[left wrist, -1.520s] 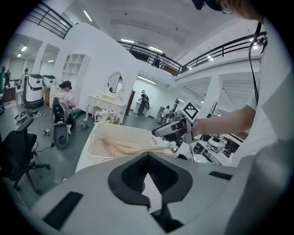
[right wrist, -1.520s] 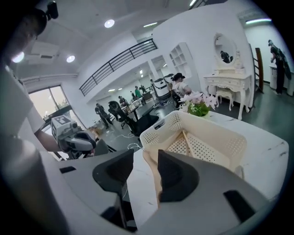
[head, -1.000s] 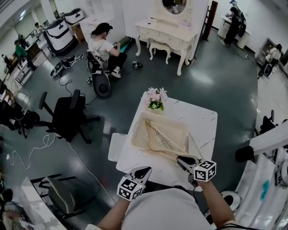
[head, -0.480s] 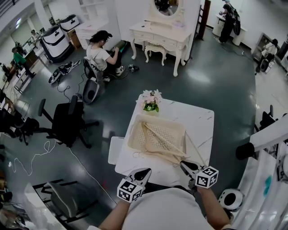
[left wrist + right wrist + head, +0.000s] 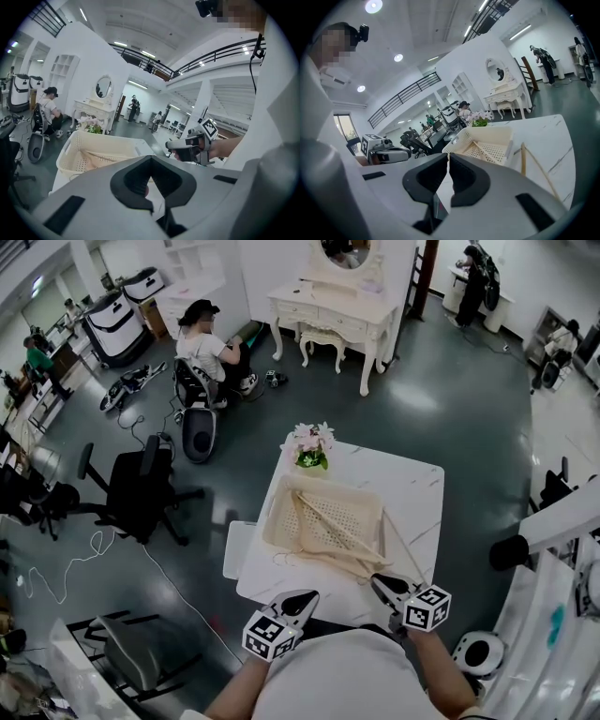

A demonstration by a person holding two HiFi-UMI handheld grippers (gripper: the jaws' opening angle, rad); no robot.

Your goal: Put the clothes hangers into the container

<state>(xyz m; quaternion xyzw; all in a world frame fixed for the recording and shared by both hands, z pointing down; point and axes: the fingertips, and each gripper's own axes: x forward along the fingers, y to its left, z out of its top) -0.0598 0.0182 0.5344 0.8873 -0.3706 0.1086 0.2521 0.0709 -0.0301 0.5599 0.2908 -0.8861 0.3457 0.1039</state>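
Head view: the right gripper's (image 5: pixel 377 581) jaws had just closed on nothing, and the left gripper's (image 5: pixel 304 597) were together too. Hangers (image 5: pixel 330 523) lay in the basket (image 5: pixel 274 521) mid-frame. One hanger (image 5: pixel 403 552) lay on the table (image 5: pixel 412 488) just beside it, yet to go in.

a: the table (image 5: pixel 417 486) top looks like white marble, grey-veined, smooth with a soft sheen.
b: and the container (image 5: pixel 274 521)?
a: cream plastic, matt, with its walls and bottom pierced all over by small holes.
b: the clothes hangers (image 5: pixel 339 527) in it look like pale bare wood, smooth. the loose hanger (image 5: pixel 401 547) on the marble is the same wood.
a: the floor (image 5: pixel 469 427) is dark grey and polished; it mirrors the ceiling lights.
b: the right gripper (image 5: pixel 448 157) has a matt grey plastic shell and dull black ribbed pads. the left gripper (image 5: pixel 151 157) has the same grey shell and black pads.
a: the dressing table (image 5: pixel 342 310) looks cream-painted, with a slight gloss.
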